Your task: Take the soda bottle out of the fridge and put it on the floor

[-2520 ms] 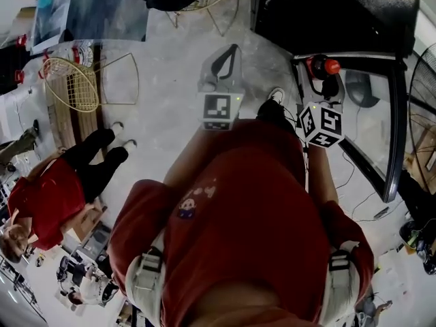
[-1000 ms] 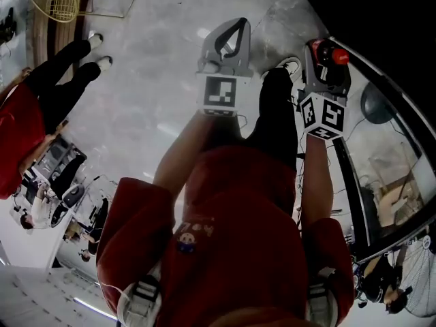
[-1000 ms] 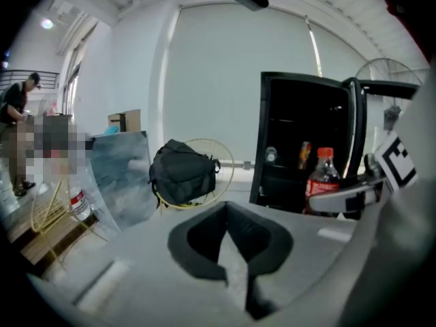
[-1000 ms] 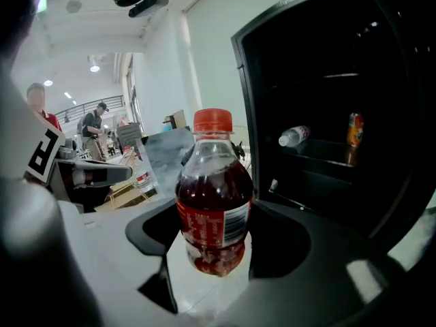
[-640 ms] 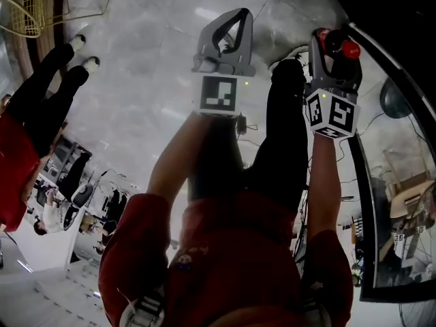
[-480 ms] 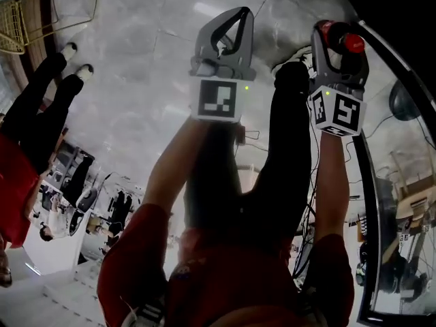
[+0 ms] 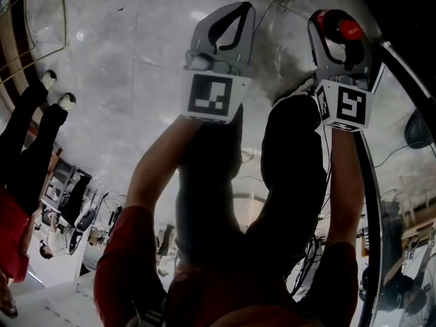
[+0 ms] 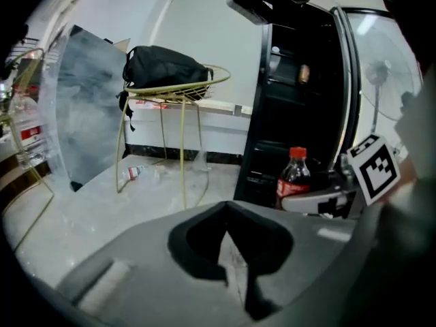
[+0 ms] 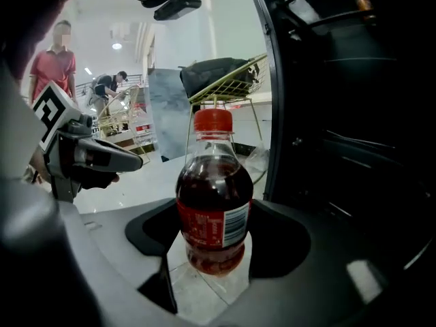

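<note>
The soda bottle (image 9: 214, 203) is dark cola with a red cap and red label, and it stands upright between the jaws of my right gripper (image 9: 214, 247), which is shut on its lower body. Pale floor tile shows just beneath its base; I cannot tell whether it touches. In the head view the red cap (image 7: 349, 26) pokes out of the right gripper (image 7: 338, 36), close above the floor by the fridge door. My left gripper (image 7: 235, 11) hovers to its left, jaws shut, holding nothing. The left gripper view shows the bottle (image 8: 294, 179) at the right.
The black fridge (image 9: 354, 114) stands open right beside the bottle, its glass door (image 7: 402, 121) swung out on the right. A gold wire table with a black bag (image 8: 170, 80) and a plastic bottle (image 8: 134, 173) on the floor lie to the left. A bystander's legs (image 7: 27, 135) are far left.
The person has bent further forward, and both grippers have gone down closer to the floor. The right gripper still holds the bottle. The left stays shut.
</note>
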Tool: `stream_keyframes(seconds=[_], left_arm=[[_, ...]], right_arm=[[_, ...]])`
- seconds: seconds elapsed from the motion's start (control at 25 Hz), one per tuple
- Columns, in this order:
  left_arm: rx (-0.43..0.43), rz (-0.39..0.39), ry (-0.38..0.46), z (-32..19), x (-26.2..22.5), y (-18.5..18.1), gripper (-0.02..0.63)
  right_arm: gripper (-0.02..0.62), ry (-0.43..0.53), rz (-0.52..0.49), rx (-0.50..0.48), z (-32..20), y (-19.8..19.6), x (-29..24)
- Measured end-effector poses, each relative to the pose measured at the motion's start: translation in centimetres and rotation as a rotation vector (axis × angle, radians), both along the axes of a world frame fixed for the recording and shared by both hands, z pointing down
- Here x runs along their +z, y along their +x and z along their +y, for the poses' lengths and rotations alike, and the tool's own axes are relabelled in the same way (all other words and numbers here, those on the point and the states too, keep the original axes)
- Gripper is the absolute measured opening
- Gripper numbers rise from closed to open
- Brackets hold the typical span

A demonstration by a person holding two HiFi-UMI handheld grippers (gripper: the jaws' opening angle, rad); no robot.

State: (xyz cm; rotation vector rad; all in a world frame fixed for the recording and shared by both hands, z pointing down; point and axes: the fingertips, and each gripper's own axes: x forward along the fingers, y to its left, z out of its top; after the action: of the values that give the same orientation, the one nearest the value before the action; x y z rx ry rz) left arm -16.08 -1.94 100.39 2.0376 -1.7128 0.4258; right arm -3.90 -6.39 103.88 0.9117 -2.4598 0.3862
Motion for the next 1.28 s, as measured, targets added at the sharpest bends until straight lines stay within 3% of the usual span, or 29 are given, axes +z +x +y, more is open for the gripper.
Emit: stream_keyframes(seconds=[0.28, 0.52, 0.72, 1.0, 1.28], left_arm=[[0.064, -0.022, 0.082, -2.3, 9.2, -0.3, -0.001], [0.095, -0.046, 0.145, -3.8, 13.3, -0.5, -0.001], [0.068, -0.051, 0.191, -4.0, 14.9, -1.1, -0.001], [0.026, -0.041, 0.181, -3.6, 16.0, -1.6, -0.001], [0.03, -0.042, 0.153, -3.3, 17.3, -1.3, -0.001]], right_arm=[[0.302, 0.062, -0.018, -0.035, -2.4, -1.9, 10.0], [0.302, 0.093, -0.039, -0.041, -4.8, -3.3, 15.3], [0.302, 0.107, -0.06, -0.028, -6.1, -4.1, 17.6], [0.302, 0.091, -0.09, -0.02, -6.6, -4.2, 19.1], [0.302, 0.186, -0.073, -0.053, -5.9, -4.5, 19.0]])
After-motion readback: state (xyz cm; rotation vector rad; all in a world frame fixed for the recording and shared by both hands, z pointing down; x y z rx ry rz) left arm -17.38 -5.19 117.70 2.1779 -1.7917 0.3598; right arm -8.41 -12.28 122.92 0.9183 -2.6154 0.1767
